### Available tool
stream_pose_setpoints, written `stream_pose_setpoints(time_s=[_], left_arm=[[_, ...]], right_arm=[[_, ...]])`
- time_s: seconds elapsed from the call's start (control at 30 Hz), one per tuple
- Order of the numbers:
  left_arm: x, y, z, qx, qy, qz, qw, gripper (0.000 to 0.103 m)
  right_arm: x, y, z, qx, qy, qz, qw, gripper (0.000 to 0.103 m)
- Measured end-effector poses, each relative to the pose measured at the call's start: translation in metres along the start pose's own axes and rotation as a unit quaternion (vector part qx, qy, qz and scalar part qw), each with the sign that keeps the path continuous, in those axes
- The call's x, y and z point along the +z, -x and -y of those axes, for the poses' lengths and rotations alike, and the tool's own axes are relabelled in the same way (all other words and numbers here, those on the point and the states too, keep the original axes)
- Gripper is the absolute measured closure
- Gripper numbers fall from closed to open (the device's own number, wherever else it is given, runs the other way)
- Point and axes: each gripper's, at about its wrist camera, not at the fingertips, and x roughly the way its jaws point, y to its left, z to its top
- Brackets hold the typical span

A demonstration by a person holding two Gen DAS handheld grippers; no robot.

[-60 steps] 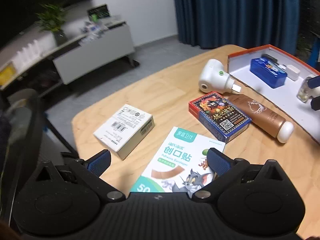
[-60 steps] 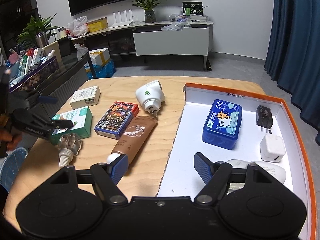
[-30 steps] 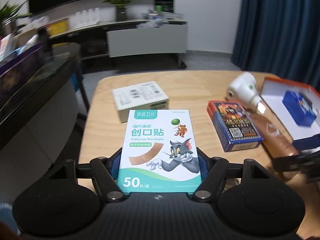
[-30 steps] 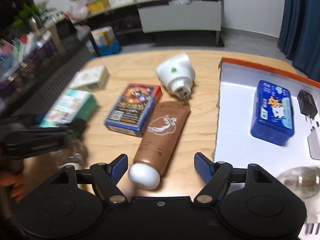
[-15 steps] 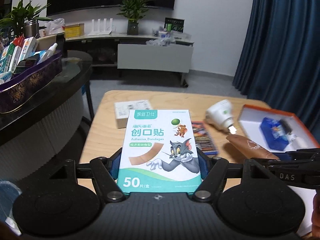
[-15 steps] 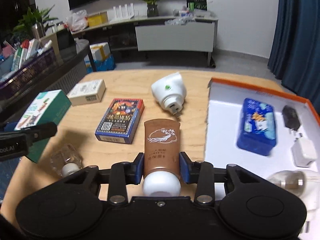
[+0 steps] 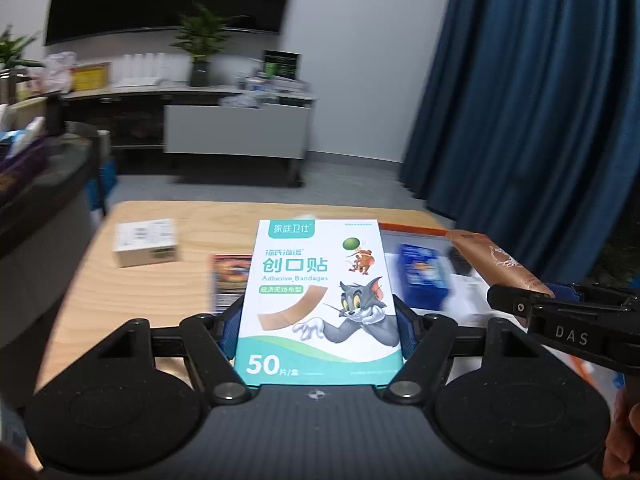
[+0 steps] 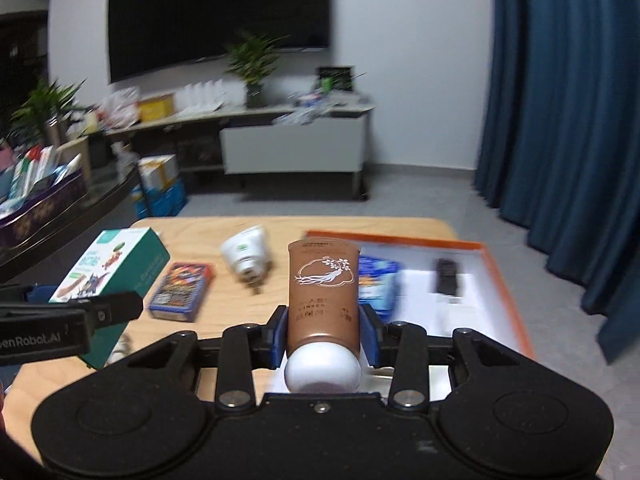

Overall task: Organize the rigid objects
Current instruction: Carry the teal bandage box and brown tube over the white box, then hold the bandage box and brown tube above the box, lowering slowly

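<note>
1. Left hand-held gripper (image 7: 318, 330): blue pads pressed on both long sides of a flat card bandage box (image 7: 318, 300), glossy white and teal with a cartoon cat. Box is clamped partway open-width and held clear above the wooden surface (image 7: 160, 280).
2. Right hand-held gripper (image 8: 323, 334): jaws drawn in tight on a brown tube (image 8: 323, 292), smooth plastic with a white root emblem; its rounded white cap (image 8: 323, 370) faces the camera. Tube is lifted off the surface, crimped flat end pointing away.
3. In the left wrist view the tube (image 7: 498, 264) and right gripper sit just right of the bandage box, over the tray.
4. Tray (image 8: 504, 280): shallow rectangular card box, orange rim, white floor, at the right of the surface. Inside: a blue tin (image 8: 378, 284), partly hidden by the tube, and a black adapter (image 8: 448, 276).
5. On the bare wood: a white rounded plug (image 8: 246, 254), prongs toward the camera; a card deck (image 8: 182, 290), blue-edged with a red face; a white carton (image 7: 145, 242) at far left.
6. Bandage box blocks part of the card deck and the plug in the left wrist view. Motion blur softens small print.
</note>
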Motion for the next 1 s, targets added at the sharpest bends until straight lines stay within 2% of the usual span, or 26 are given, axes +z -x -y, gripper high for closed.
stream_pose_setpoints(time_s=[0.3, 0.67, 1.0], left_arm=[[-0.001, -0.020, 0.055, -0.047, -0.025, -0.017, 0.9984, 0.031], [-0.014, -0.026, 0.080, -0.014, -0.039, -0.038, 0.9984, 0.031], [-0.017, -0.022, 0.085, -0.004, -0.038, -0.041, 0.9984, 0.031]], right_arm=[[-0.017, 0.033, 0.059, -0.049, -0.039, 0.014, 0.998, 0.057], [-0.037, 0.038, 0.081, -0.052, -0.065, 0.016, 0.996, 0.057], [-0.039, 0.041, 0.082, -0.044, -0.060, 0.018, 0.997, 0.057]])
